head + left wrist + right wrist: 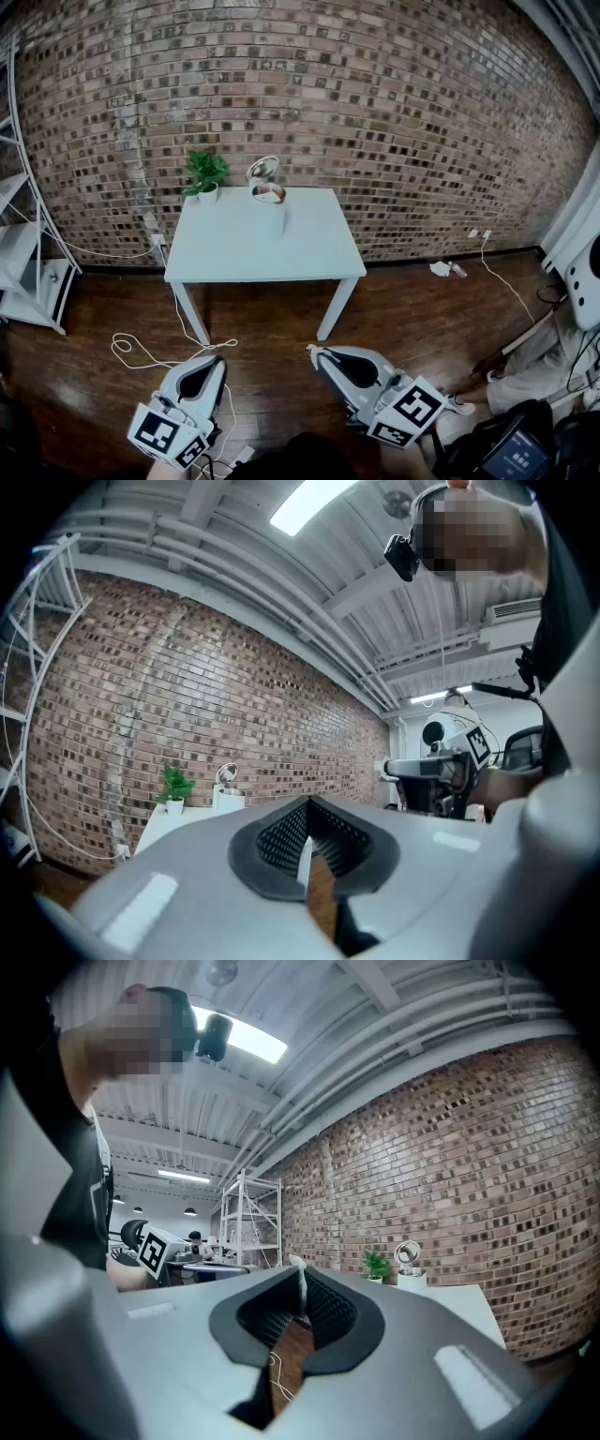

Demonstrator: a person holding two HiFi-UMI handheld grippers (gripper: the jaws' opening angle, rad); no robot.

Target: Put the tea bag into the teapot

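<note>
The white teapot [270, 204] stands at the back of the white table [234, 253], its metal lid tipped up; it also shows small in the left gripper view [228, 797] and the right gripper view [410, 1271]. Both grippers hang low over the wooden floor, well short of the table. My left gripper [218, 360] has its jaws together [307, 802] with nothing seen held. My right gripper [315, 350] is shut [300, 1271], and a small white sliver, seemingly the tea bag [297, 1262], pokes out at its tips.
A potted plant [205, 174] sits left of the teapot. A white shelf rack [28, 272] stands at the left, and a white cable [141, 352] loops on the floor by the table's front left leg. Equipment and a seated person [534, 366] crowd the right. A brick wall is behind the table.
</note>
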